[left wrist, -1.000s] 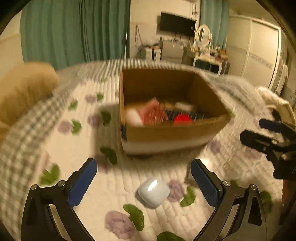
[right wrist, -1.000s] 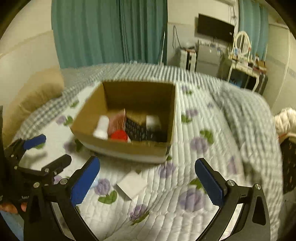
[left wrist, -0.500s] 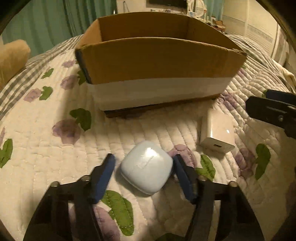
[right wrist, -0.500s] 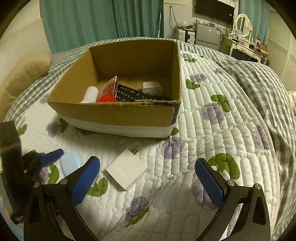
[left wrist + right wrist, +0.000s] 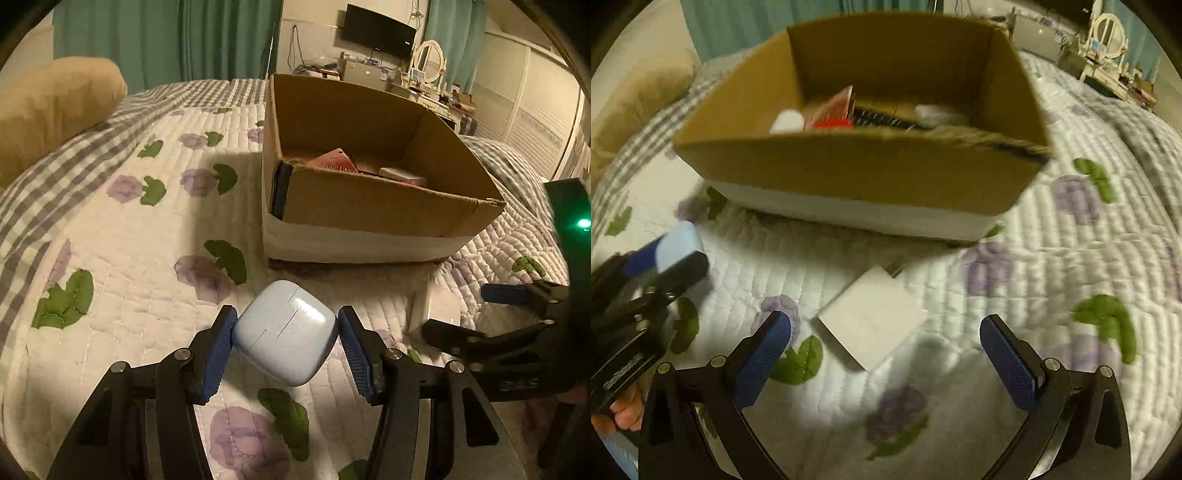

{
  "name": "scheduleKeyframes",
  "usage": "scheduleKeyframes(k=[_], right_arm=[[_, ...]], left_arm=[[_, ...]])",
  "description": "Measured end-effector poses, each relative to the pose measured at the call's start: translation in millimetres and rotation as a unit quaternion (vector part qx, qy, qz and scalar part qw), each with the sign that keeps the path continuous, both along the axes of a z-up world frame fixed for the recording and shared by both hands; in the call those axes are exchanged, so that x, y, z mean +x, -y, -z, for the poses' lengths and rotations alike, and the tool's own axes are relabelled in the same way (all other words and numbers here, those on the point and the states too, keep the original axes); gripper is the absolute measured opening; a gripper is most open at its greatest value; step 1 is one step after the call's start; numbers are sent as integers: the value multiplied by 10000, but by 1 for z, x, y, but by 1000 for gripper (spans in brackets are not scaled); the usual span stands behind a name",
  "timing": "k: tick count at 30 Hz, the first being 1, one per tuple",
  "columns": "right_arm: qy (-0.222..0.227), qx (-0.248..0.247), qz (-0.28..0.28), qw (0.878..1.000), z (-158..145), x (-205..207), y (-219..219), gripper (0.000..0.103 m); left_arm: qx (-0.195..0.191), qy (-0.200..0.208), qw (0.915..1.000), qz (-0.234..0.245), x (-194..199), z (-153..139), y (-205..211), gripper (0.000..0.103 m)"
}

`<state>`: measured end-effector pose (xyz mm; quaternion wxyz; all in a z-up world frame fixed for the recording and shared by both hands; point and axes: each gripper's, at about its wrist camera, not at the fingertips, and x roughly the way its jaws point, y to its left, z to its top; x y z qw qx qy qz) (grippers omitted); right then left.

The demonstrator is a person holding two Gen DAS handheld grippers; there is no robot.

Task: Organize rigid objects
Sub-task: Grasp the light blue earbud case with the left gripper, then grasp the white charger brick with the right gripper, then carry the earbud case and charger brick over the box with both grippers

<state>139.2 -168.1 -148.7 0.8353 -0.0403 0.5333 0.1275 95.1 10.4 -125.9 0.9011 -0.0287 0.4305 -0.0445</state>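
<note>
My left gripper [image 5: 286,332] clamps the pale blue earbud case [image 5: 286,334] between both pads, in front of the cardboard box [image 5: 369,210] (near its left corner). My right gripper [image 5: 884,354] gapes wide, white charger [image 5: 873,317] lying between its fingers, untouched, before the box.

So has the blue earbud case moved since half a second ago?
Yes. The left tool has lifted the blue earbud case off the quilt, nearer the cardboard box.

Glossy plastic case [image 5: 286,332], quilted cloth bedspread [image 5: 122,243]
</note>
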Motion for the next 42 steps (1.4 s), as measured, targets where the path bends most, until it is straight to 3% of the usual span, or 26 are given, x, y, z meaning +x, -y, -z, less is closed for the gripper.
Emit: scheduleKeyframes(k=[7,10,14,20,26,30,32,39,42], right_arm=[[-191,-450,8,9988,20,9,-19,102],[-291,-449,41,9986,27,13,-20,94],[-224,-332,-5,9992,25,13,-22,70],[216,-244,-192,9993,6,-9,-21,70],[854,28,-152,9962,-28,-30,-8,70],[1256,311,-174,9914,-70,-40,-1,70],[1577,225,-323,9867,-101,-40,-7,70],[2268,434,-511,9716,-192,2,6,70],[2337,525,-399,9701,-209,37,4,70]], left_arm=[[74,-77,9999,72,4,5,1,58],[106,-120,9998,106,4,8,3,58],[22,-188,9997,175,4,10,5,58],[10,-127,9998,149,-2,4,4,58],[-14,-39,9999,138,-9,-12,-2,58],[-13,108,9998,146,-9,-39,-8,58],[-40,208,9996,162,-6,-57,-9,58],[90,1028,9933,528,42,-138,6,58],[49,1185,9904,704,80,-146,16,58]])
